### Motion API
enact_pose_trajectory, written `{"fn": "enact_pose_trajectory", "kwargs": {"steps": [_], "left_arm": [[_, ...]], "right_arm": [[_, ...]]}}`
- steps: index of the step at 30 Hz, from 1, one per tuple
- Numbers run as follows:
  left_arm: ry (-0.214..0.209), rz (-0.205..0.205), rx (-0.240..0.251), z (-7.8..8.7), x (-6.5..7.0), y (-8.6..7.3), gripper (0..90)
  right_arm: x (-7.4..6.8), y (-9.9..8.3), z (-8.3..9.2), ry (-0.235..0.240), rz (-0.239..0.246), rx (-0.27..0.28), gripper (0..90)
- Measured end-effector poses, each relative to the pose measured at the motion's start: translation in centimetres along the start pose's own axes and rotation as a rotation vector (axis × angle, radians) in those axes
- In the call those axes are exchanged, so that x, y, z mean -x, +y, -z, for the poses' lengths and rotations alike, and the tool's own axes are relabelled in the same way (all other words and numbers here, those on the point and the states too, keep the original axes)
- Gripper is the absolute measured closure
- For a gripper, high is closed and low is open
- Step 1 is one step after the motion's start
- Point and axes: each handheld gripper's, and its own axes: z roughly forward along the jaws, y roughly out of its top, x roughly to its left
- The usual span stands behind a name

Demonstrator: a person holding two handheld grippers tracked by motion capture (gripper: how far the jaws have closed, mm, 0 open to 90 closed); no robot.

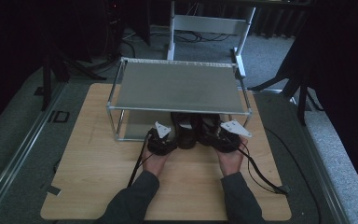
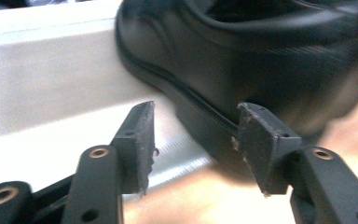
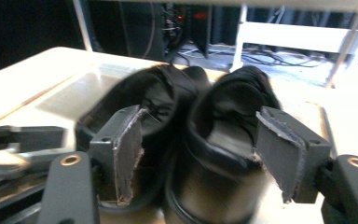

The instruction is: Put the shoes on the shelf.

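Note:
A pair of black shoes stands side by side on the lower shelf (image 2: 42, 79) of a metal rack, heels toward me. The left shoe (image 1: 185, 133) (image 2: 242, 56) (image 3: 154, 98) lies just ahead of my left gripper (image 1: 161, 138) (image 2: 196, 109). That gripper is open, its pads apart in front of the shoe's sole edge and touching nothing. My right gripper (image 1: 226, 137) (image 3: 200, 116) is open too. It sits behind the heel of the right shoe (image 1: 209, 130) (image 3: 235, 135), with its pads wide on either side and clear of the shoe.
The rack's grey top shelf (image 1: 177, 86) overhangs the shoes, on thin metal posts (image 1: 118, 126) at the corners. The rack stands on a wooden tabletop (image 1: 98, 177). Cables (image 1: 261, 175) trail from both grippers across the wood. Dark stands and a white frame (image 1: 205, 23) stand on the floor beyond.

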Motion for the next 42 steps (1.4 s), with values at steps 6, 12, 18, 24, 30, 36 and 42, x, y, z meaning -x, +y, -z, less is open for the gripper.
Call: {"fn": "enact_pose_trajectory", "kwargs": {"steps": [6, 12, 18, 24, 30, 36, 42], "left_arm": [[-0.037, -0.049, -0.043, 0.3, 1.8, -1.0, 34.6], [-0.021, -0.098, -0.090, -1.0, 3.1, -1.3, 28.8], [-0.028, -0.105, -0.103, -2.0, 3.5, -1.1, 29.3], [-0.064, -0.103, -0.108, -2.2, 3.1, -0.9, 30.8], [-0.069, -0.112, -0.113, -2.6, 2.9, -0.6, 30.1], [-0.048, -0.101, -0.123, -3.3, 2.6, -0.2, 32.3], [-0.066, -0.079, -0.113, -3.7, 1.7, 0.0, 36.6]], "right_arm": [[0.6, -2.0, -1.3, -0.060, -0.028, -0.087, 17.7], [0.6, -2.9, -4.2, -0.060, -0.086, -0.139, 13.6], [0.7, -2.6, -5.6, -0.090, -0.095, -0.169, 14.1], [-0.3, -2.5, -5.5, -0.124, -0.031, -0.180, 19.3], [-0.6, -2.4, -5.4, -0.141, 0.009, -0.186, 20.9], [-0.8, -2.4, -5.4, -0.137, 0.034, -0.195, 21.5], [-0.8, -2.3, -5.5, -0.126, 0.026, -0.190, 20.8]]}}
